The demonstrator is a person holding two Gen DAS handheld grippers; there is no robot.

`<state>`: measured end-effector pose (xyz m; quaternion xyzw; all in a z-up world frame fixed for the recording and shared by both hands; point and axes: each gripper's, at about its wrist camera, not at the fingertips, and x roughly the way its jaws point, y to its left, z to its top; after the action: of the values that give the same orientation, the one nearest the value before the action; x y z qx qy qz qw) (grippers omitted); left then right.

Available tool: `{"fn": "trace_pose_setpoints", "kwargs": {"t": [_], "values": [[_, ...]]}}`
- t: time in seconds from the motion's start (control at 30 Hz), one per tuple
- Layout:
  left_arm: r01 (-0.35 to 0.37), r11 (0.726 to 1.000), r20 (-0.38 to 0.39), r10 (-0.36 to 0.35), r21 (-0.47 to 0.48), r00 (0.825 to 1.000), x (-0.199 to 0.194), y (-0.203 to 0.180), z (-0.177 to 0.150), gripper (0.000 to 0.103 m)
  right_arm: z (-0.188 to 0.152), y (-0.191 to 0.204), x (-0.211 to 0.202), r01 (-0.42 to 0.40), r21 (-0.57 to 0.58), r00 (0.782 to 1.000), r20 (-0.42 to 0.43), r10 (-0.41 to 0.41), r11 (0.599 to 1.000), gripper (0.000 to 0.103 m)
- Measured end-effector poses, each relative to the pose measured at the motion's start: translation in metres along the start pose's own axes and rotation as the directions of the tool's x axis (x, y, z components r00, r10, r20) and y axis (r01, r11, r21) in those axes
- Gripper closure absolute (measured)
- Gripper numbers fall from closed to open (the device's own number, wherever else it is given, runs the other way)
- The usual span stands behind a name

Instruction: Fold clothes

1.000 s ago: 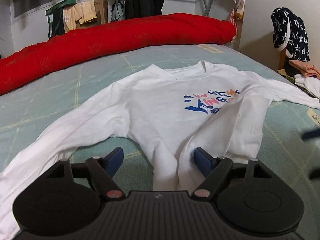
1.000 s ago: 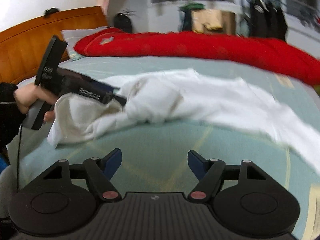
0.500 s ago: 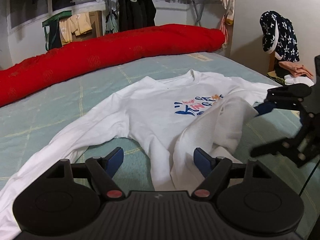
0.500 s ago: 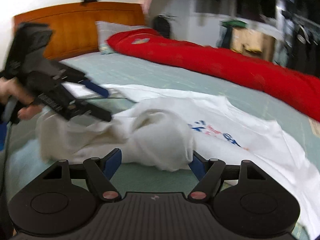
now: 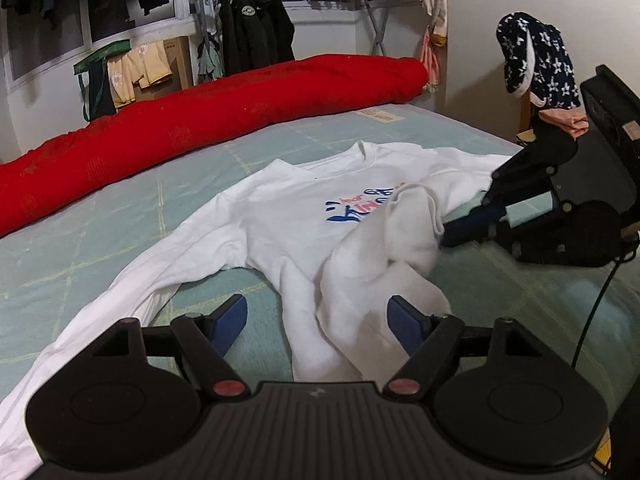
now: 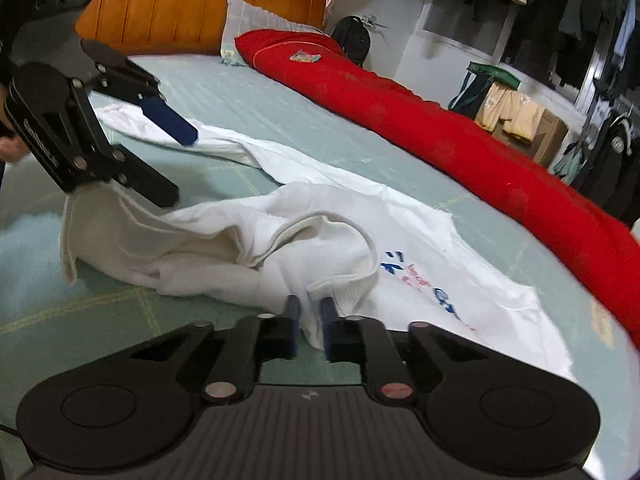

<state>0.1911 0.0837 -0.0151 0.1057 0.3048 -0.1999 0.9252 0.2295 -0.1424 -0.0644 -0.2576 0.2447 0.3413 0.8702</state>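
A white sweatshirt (image 5: 288, 208) with a blue and pink chest print lies face up on the green bed sheet (image 5: 100, 232). Its lower right part is bunched into a lump. My right gripper (image 6: 310, 312) is shut on a fold of that bunched white cloth (image 6: 344, 264); in the left wrist view the right gripper (image 5: 444, 236) bites the lump from the right. My left gripper (image 5: 318, 320) is open just above the sweatshirt's hem, holding nothing. From the right wrist view the left gripper (image 6: 180, 160) hangs open over the cloth's far end.
A long red quilt roll (image 5: 200, 120) runs along the bed's far side. A wooden headboard (image 6: 200, 0) and a pillow (image 6: 260, 20) stand at one end. A navy star-patterned garment (image 5: 536, 56) hangs at the right, and dark clothes hang on a rack (image 5: 256, 36) behind.
My right gripper came in from the right and went from open to shut on the bunched cloth. The left gripper stayed open and drew back slightly.
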Motion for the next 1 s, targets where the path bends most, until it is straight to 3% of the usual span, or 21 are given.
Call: {"fn": "trace_pose_setpoints", "kwargs": {"t": [0.23,0.37,0.47,0.53,0.63,0.73,0.8,0.83,0.87,1.0], "values": [[0.014,0.999,-0.002,-0.014,0.051,1.000,-0.023,-0.025,-0.014,0.025,-0.007,0.009,-0.056,0.086,-0.015,0.996,0.008,-0.085,0.996,0.101],[0.020,0.999,-0.006,-0.020,0.038,1.000,-0.031,-0.035,-0.020,0.025,-0.007,0.016,-0.062,0.079,-0.020,0.997,0.000,-0.079,0.997,0.101],[0.017,0.999,-0.006,-0.017,0.048,1.000,-0.038,-0.041,-0.025,0.024,-0.011,0.022,-0.056,0.106,-0.041,0.994,-0.008,-0.106,0.994,0.079],[0.020,0.999,-0.008,-0.019,0.046,1.000,-0.042,-0.043,-0.028,0.024,-0.016,0.021,-0.050,0.130,-0.031,0.991,-0.017,-0.130,0.991,0.071],[0.028,0.999,-0.019,-0.027,0.035,0.999,-0.042,-0.044,-0.032,0.024,-0.020,0.009,-0.040,0.126,0.020,0.992,-0.009,-0.126,0.992,0.067],[0.025,0.999,-0.035,-0.024,0.022,0.999,-0.038,-0.046,-0.035,0.024,-0.019,0.005,-0.037,0.108,0.037,0.994,-0.004,-0.108,0.993,0.055],[0.030,0.999,-0.045,-0.029,0.012,0.999,-0.036,-0.047,-0.036,0.024,-0.019,0.006,-0.039,0.098,0.033,0.995,-0.003,-0.098,0.995,0.056],[0.034,0.999,-0.048,-0.033,0.013,0.998,-0.036,-0.048,-0.037,0.024,-0.019,0.007,-0.039,0.094,0.030,0.996,-0.002,-0.094,0.995,0.071],[0.035,0.999,-0.047,-0.034,0.018,0.998,-0.036,-0.050,-0.037,0.024,-0.019,0.007,-0.040,0.089,0.028,0.996,-0.002,-0.089,0.996,0.095],[0.052,0.998,-0.055,-0.050,0.034,0.997,-0.037,-0.058,-0.042,0.024,-0.019,0.009,-0.043,0.070,0.019,0.998,0.000,-0.071,0.997,0.095]]}}
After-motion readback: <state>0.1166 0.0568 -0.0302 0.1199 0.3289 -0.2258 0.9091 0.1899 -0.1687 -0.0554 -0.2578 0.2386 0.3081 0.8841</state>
